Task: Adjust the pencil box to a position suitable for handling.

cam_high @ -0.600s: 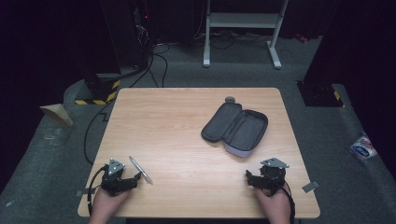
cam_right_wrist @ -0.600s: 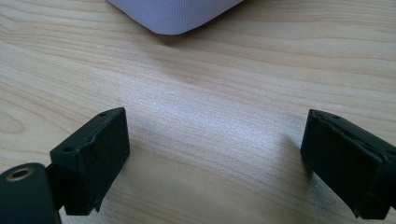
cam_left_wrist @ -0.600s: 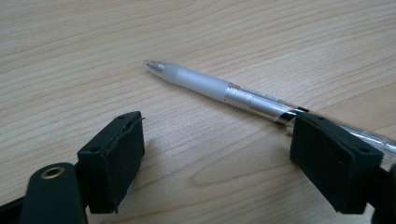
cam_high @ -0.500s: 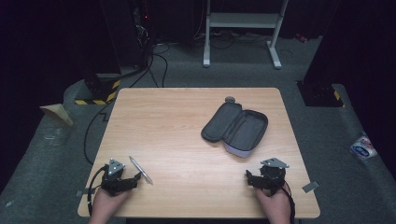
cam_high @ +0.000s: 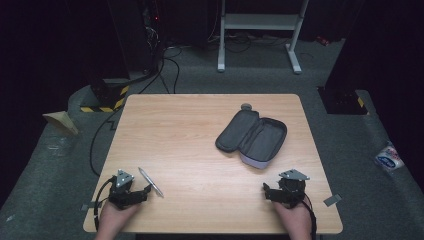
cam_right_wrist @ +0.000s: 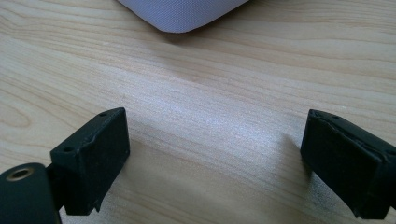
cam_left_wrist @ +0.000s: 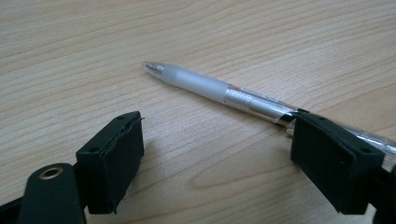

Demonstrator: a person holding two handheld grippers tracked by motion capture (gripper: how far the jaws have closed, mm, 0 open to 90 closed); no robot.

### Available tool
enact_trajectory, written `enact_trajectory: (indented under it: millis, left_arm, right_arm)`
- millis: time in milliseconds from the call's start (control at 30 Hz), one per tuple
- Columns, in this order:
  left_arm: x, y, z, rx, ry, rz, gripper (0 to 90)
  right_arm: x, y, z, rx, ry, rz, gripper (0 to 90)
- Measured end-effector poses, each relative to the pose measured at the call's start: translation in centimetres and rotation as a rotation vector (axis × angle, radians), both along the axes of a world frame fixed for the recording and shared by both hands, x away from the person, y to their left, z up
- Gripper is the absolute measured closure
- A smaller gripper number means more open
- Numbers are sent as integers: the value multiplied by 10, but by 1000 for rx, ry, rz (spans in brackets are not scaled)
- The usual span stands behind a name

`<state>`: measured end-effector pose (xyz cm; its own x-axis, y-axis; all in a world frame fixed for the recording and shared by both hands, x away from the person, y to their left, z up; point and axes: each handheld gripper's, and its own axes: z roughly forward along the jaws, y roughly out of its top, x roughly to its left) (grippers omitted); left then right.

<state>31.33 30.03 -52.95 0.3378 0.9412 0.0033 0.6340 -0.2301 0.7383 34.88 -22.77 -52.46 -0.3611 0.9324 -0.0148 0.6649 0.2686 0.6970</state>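
Spread tongs [cam_right_wrist: 215,163] near pouch corner [cam_right_wrist: 182,14]

pen's [cam_left_wrist: 219,88] rear hidden behind a tong, pencil case [cam_right_wrist: 182,13] cut by top edge

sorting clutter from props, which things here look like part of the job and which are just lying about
Likely the job, on the table: pen by the open left gripper; open pencil case ahead of the open right gripper.

Lying about: floor cables, white stand, packet.
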Motion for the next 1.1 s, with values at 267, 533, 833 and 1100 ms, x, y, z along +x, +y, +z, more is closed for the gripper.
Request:
enact_trajectory:
  millis: [267, 533, 833, 1100]
  left_arm:
    - [0, 0, 0, 0, 1, 0, 174]
    - [0, 0, 0, -1, 1, 0, 173]
    - [0, 0, 0, 2, 2, -3, 173]
    - [0, 0, 0, 3, 2, -3, 173]
  right_arm:
    - [-4, -1, 4, 6, -15, 19, 159]
    - [-8, 7, 10, 42, -29, 37, 247]
    - [-13, 17, 14, 43, -74, 62, 305]
    - [-13, 29, 18, 57, -77, 111, 316]
